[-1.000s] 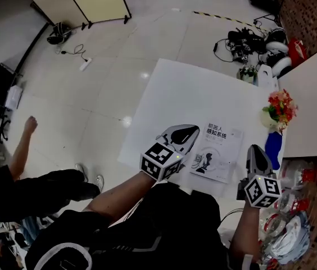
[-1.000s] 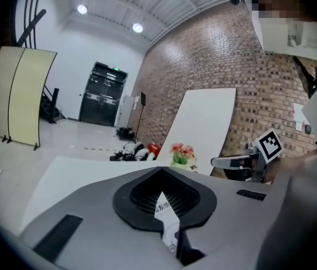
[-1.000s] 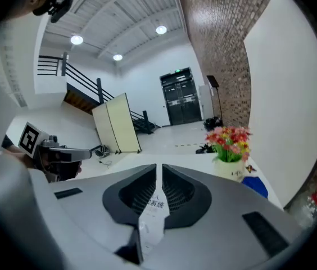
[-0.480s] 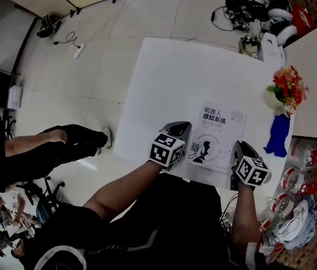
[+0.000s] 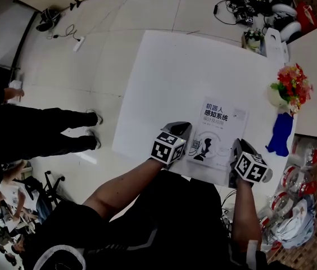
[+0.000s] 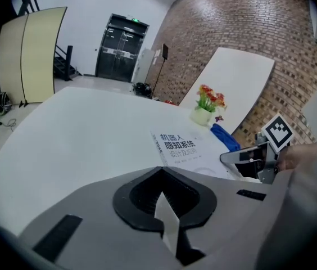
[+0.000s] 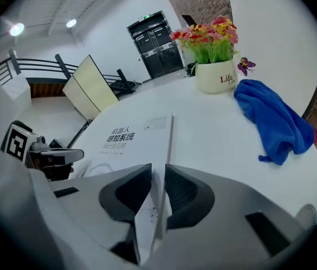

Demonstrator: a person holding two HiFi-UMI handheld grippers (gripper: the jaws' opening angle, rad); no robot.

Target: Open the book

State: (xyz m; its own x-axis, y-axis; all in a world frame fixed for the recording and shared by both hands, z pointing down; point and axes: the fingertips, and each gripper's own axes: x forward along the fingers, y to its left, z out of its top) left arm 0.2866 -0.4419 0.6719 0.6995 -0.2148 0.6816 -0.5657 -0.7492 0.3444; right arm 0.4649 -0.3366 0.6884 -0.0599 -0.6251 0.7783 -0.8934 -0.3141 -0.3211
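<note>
A closed white book [image 5: 217, 134] with dark title print lies near the front edge of the white table [image 5: 175, 77]. My left gripper [image 5: 182, 129] rests at the book's lower left side, by the spine, with its jaws shut and tips touching. The left gripper view shows the book [image 6: 178, 148] just beyond those tips [image 6: 159, 172]. My right gripper [image 5: 240, 148] is at the book's lower right corner. In the right gripper view the book's [image 7: 133, 136] open edge runs into the narrow slit between the jaws [image 7: 159, 170], which are closed on it.
A white pot of red and yellow flowers [image 5: 288, 91] and a blue cloth [image 5: 279, 134] sit at the table's right side, close to the book. A person in dark clothes [image 5: 35, 134] stands on the floor to the left. Cables and gear [image 5: 254, 7] lie beyond the table.
My right gripper has moved in from the right to the book's lower right corner. The left gripper has barely shifted. The person at the left has walked across the floor.
</note>
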